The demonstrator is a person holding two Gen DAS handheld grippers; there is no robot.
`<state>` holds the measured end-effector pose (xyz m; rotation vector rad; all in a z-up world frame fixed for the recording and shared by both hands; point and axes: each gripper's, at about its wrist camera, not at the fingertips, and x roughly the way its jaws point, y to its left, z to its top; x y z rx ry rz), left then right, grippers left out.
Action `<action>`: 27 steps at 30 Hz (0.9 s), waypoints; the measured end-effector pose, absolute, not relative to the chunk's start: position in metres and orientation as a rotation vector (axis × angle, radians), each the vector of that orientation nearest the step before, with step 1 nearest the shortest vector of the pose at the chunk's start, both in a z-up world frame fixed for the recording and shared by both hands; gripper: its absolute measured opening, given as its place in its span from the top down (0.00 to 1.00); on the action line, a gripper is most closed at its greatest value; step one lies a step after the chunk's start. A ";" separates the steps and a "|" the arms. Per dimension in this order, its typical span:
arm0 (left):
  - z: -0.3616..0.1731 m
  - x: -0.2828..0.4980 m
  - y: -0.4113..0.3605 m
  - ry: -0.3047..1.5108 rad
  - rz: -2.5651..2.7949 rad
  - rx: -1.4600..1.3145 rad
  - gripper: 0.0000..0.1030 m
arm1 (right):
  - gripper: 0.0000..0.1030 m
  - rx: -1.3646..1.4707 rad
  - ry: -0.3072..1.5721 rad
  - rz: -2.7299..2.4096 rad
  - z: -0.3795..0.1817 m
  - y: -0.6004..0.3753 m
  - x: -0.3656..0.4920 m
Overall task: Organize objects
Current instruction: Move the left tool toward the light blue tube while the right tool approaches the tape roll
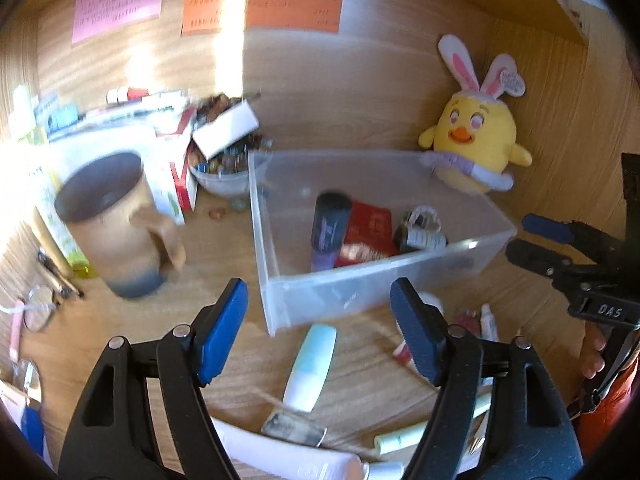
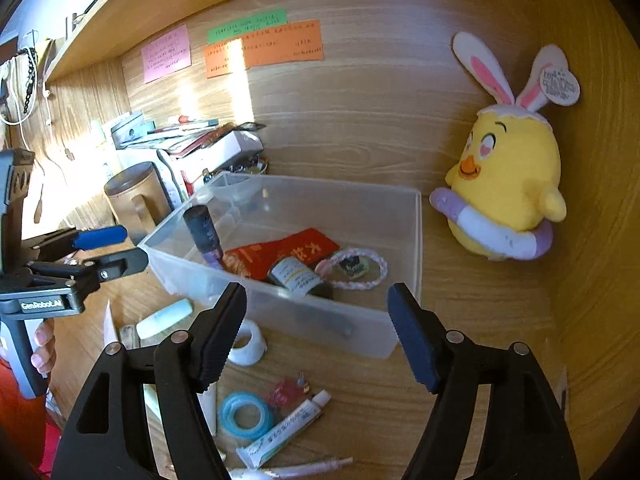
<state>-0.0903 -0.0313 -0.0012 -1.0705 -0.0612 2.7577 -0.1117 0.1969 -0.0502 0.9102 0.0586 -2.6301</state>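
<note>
Wooden desk (image 2: 460, 320): both claws gape empty; dark bottle (image 2: 204, 232) leans upright in clear bin (image 2: 408, 240).

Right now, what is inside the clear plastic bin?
The clear plastic bin holds a dark tube, red packet, small bottle and braided bracelet; anything beneath the packet is hidden.

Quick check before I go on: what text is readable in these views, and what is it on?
"GenRobot.AI": on the left gripper body.
"DAS": on the right gripper body.
Coloured wall notes, plush chick's heart tag, red packet, small bottle, ointment tube: print too small or blurred to read.
</note>
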 end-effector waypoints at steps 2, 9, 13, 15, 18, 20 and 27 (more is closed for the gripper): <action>-0.010 -0.090 -0.031 -0.056 2.751 -1.107 0.29 | 0.32 0.927 0.053 -2.618 -0.055 0.195 -0.109; -0.036 -0.090 -0.031 -0.043 2.701 -1.202 0.29 | 0.32 0.983 0.079 -2.566 -0.071 0.183 -0.107; -0.045 -0.091 -0.031 -0.033 2.677 -1.225 0.33 | 0.32 1.022 0.121 -2.522 -0.082 0.167 -0.108; -0.049 -0.092 -0.031 -0.029 2.660 -1.232 0.41 | 0.32 1.041 0.142 -2.498 -0.087 0.160 -0.110; -0.053 -0.092 -0.030 -0.021 2.635 -1.237 0.49 | 0.32 1.070 0.162 -2.465 -0.094 0.151 -0.114; -0.055 -0.093 -0.029 -0.011 2.620 -1.240 0.53 | 0.32 1.096 0.173 -2.440 -0.100 0.144 -0.118; -0.061 -0.092 -0.028 0.008 2.593 -1.260 0.60 | 0.36 1.170 0.158 -2.393 -0.114 0.132 -0.130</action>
